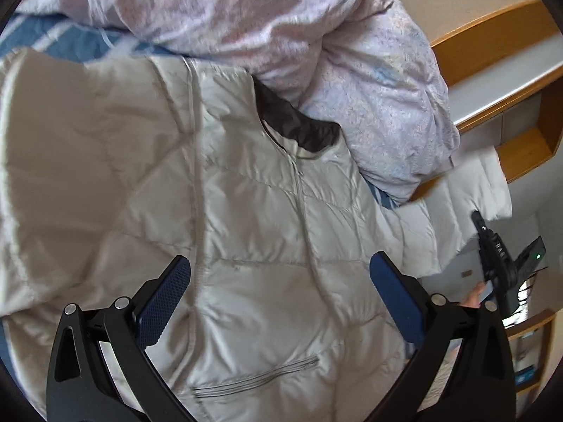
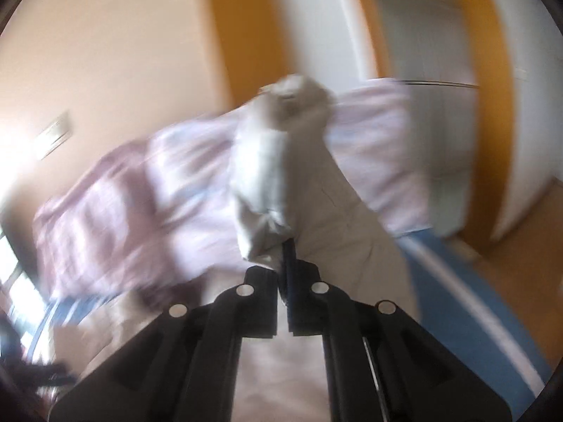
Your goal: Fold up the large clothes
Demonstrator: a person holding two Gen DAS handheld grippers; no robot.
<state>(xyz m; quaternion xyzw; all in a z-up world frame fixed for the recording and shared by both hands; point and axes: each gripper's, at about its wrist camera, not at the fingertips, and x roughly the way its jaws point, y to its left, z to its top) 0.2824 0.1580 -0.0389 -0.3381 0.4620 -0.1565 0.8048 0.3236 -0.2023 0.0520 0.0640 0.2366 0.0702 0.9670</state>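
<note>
Padding in diamond-stitched panels is giving the pale grey quilted puffer jacket (image 1: 246, 218) its look: a long zip is running down the front, a dark brown lining is showing at the collar, and a zipped slit pocket is sitting low on the front panel. One sleeve is lying folded over the body on the left side of the view. The jacket is lying spread on the blue-and-white striped bed sheet (image 1: 52, 40).

One jacket is showing, one crumpled pink and lilac floral duvet (image 1: 281, 24) and two pairs of tongs. The duvet is bunching against the jacket's collar end and touching it there. Past the duvet, away from the jacket, a wooden shelf unit with grey boards (image 1: 499, 81) is standing beside the bed.

Left tongs (image 1: 279, 292) are hovering wide apart over the jacket's lower front, their blue-padded fingers (image 1: 165, 302) holding nothing; the zip is running between them, and whether the pads are touching the cloth cannot be told.

Right tongs (image 2: 284, 246) are pressing together on a bunched piece of the jacket (image 2: 281, 161), which is rising in a twisted column just beyond the fingertips. That view is heavily blurred, so which part of the jacket it is cannot be told. From the left wrist view, the right tongs (image 1: 492, 246) are appearing off the jacket's right edge, near a white padded piece.
</note>
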